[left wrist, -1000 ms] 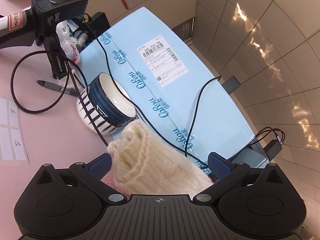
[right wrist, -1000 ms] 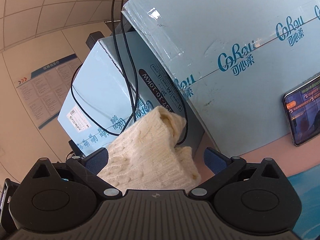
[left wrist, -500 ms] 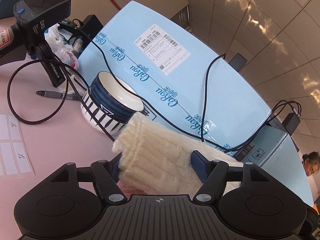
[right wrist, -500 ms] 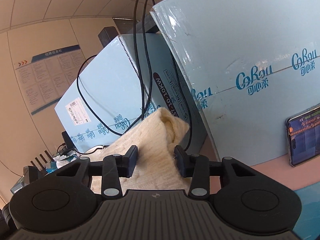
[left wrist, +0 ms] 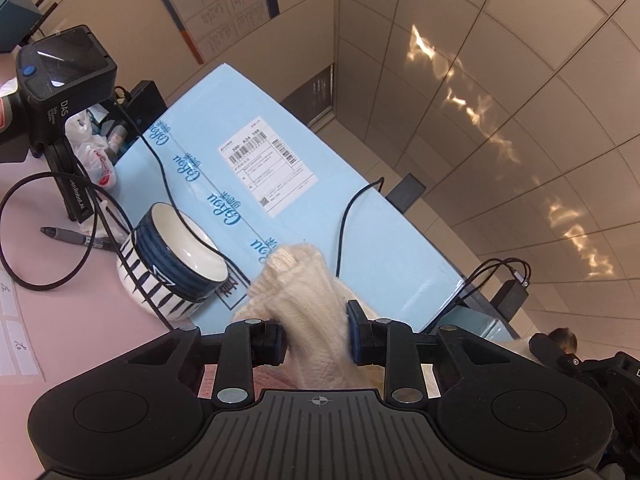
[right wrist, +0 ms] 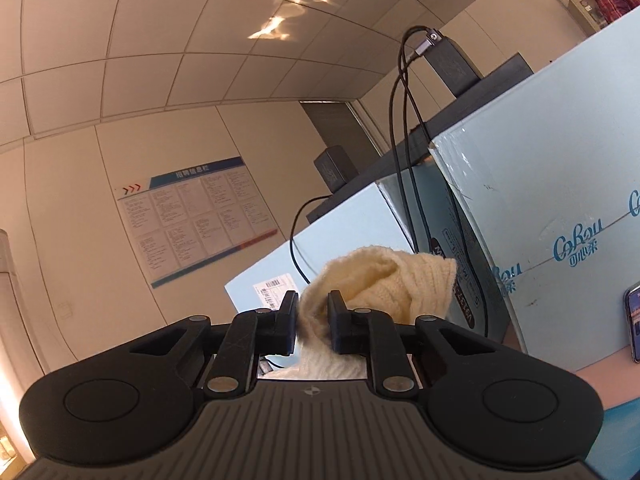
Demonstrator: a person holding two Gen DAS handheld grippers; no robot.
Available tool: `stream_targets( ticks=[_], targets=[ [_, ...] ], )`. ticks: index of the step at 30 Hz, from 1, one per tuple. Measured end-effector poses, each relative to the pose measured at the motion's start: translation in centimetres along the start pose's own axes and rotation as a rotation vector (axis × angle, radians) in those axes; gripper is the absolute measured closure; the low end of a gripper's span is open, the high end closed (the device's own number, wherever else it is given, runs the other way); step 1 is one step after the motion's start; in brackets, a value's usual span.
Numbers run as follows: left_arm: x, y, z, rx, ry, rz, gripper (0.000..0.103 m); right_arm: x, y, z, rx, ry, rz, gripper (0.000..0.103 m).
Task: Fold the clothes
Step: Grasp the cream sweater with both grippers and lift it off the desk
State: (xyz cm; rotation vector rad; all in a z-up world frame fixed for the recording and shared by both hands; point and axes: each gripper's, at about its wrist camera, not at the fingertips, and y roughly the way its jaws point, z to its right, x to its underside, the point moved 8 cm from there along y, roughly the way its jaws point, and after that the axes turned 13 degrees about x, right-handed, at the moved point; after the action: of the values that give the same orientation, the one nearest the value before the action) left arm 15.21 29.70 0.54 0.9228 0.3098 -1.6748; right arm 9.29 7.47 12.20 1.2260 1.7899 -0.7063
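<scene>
A cream cable-knit sweater (left wrist: pixel 304 292) is pinched in my left gripper (left wrist: pixel 316 334), whose jaws are shut on a bunched fold of it, lifted above the pink table (left wrist: pixel 60 320). The same sweater (right wrist: pixel 384 280) is also clamped in my right gripper (right wrist: pixel 313 318), raised high with the knit flopping to the right over the fingers. The rest of the garment hangs below both grippers, out of view.
A blue-and-white striped bowl (left wrist: pixel 176 256) stands on the table just left of the left gripper. Light-blue Cobou cartons (left wrist: pixel 280 184) (right wrist: pixel 560 220) stand behind. Black cables (left wrist: pixel 24 240), a pen (left wrist: pixel 76 236), a scanner stand (left wrist: pixel 60 92) and a phone (right wrist: pixel 632 320) are nearby.
Both grippers went from open around the sweater to shut on it. Both then rose and tilted upward, lifting the knit off the table.
</scene>
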Motion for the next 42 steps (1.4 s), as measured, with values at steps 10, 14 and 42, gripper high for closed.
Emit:
stream_targets(
  ticks=[10, 14, 42],
  targets=[
    [4.4, 1.6, 8.2, 0.509, 0.005, -0.216, 0.079, -2.6, -7.1, -1.8, -0.137, -0.003, 0.092, 0.093],
    [9.7, 2.4, 11.4, 0.507, 0.24, -0.436, 0.08, -0.9, -9.0, 2.4, -0.007, 0.042, 0.0, 0.093],
    [10.3, 3.0, 7.0, 0.086, 0.4, -0.437, 0.078, 10.5, -11.7, 13.8, 0.268, 0.261, -0.433, 0.068]
  ],
)
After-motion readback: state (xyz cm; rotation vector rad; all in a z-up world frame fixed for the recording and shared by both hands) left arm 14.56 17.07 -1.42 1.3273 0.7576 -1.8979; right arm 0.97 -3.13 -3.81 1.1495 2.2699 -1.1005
